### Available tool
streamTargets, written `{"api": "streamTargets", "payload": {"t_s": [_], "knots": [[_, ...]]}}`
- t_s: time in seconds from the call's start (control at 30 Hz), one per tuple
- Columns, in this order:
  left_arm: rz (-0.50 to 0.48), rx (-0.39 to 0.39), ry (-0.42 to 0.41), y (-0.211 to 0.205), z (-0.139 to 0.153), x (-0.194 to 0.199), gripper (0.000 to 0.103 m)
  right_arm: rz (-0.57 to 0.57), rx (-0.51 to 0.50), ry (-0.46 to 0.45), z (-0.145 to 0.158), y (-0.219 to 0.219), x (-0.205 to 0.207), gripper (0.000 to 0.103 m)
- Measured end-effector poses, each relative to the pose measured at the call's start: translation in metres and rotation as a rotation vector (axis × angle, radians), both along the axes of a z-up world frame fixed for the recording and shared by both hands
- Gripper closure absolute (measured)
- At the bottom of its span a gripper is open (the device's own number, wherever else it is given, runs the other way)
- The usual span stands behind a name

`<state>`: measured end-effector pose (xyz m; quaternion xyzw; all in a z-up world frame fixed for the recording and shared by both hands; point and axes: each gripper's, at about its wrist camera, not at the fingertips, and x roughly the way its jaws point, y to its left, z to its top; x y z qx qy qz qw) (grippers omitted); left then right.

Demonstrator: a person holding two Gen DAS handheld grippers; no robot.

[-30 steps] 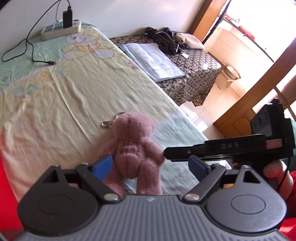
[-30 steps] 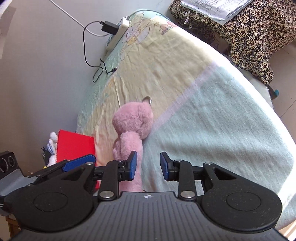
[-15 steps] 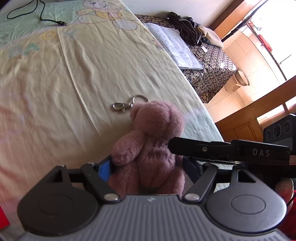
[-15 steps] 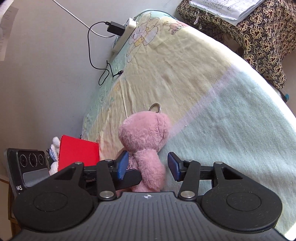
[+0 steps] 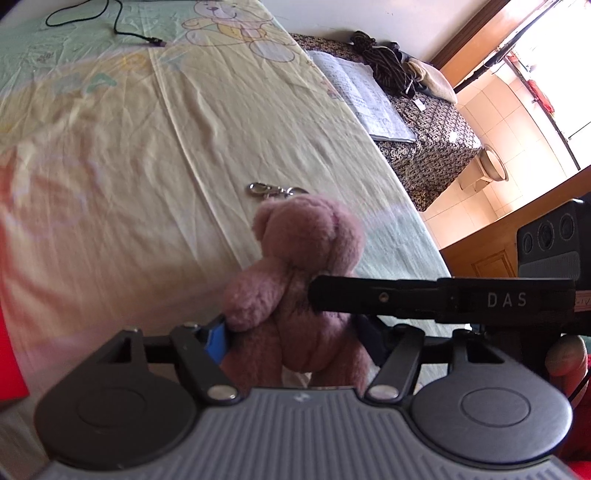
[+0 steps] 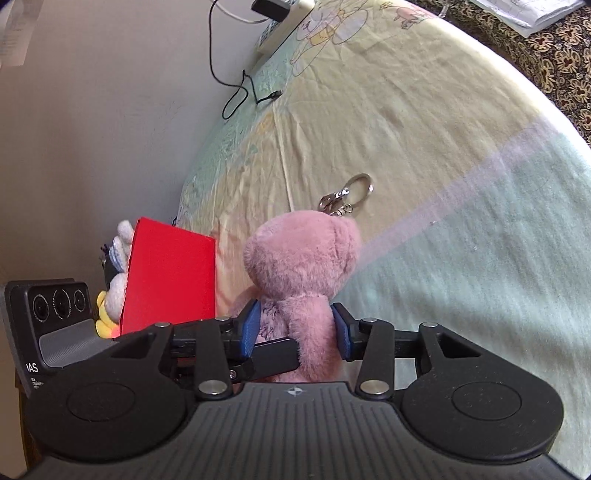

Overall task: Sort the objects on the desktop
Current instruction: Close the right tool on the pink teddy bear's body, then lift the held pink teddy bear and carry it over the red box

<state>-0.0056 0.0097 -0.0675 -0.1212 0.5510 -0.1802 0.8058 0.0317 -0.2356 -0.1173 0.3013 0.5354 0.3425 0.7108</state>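
Observation:
A pink plush bear (image 5: 306, 236) sits upright on the yellow-green sheet (image 5: 110, 147), its metal key ring (image 5: 273, 190) lying behind its head. My left gripper (image 5: 293, 338) holds the bear's lower body between its blue pads, the left pad pressed against an arm. A finger (image 5: 388, 299) of the right gripper crosses in front of the bear's chest. In the right wrist view my right gripper (image 6: 295, 328) is shut on the bear (image 6: 299, 258) at the torso, both pads sunk in the fur. The left gripper's finger (image 6: 273, 352) lies against the bear's side.
A red box (image 6: 170, 273) with small plush toys (image 6: 118, 251) stands just left of the bear by the wall. A black charger cable (image 6: 236, 85) and power strip (image 6: 280, 22) lie at the far end. An open book (image 5: 369, 99) rests on a patterned side table (image 5: 436, 140).
Both grippers moved in on the bear. The left jaws narrowed around its lower body. The right jaws widened from nearly shut, slid around the torso and now press on it.

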Motion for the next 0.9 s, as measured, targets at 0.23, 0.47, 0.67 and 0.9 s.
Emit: {"api": "streamTargets", "payload": {"t_s": [0.23,0.47,0.67,0.9], "knots": [[0.057,0.041,0.003,0.029,0.007,-0.04,0.035,0.156,-0.009,0.006,0.006,0.037,-0.015,0.059],[0.1,0.038,-0.007,0.067,0.015,-0.082,0.035,0.26,-0.039,-0.016,0.021,0.082,-0.038,0.06],[0.109,0.036,-0.028,0.112,0.025,-0.118,0.035,0.286,-0.043,-0.031,0.035,0.126,-0.072,0.06],[0.118,0.056,-0.076,0.169,0.045,-0.168,0.035,0.33,-0.01,-0.055,0.052,0.188,-0.11,0.06]]}}
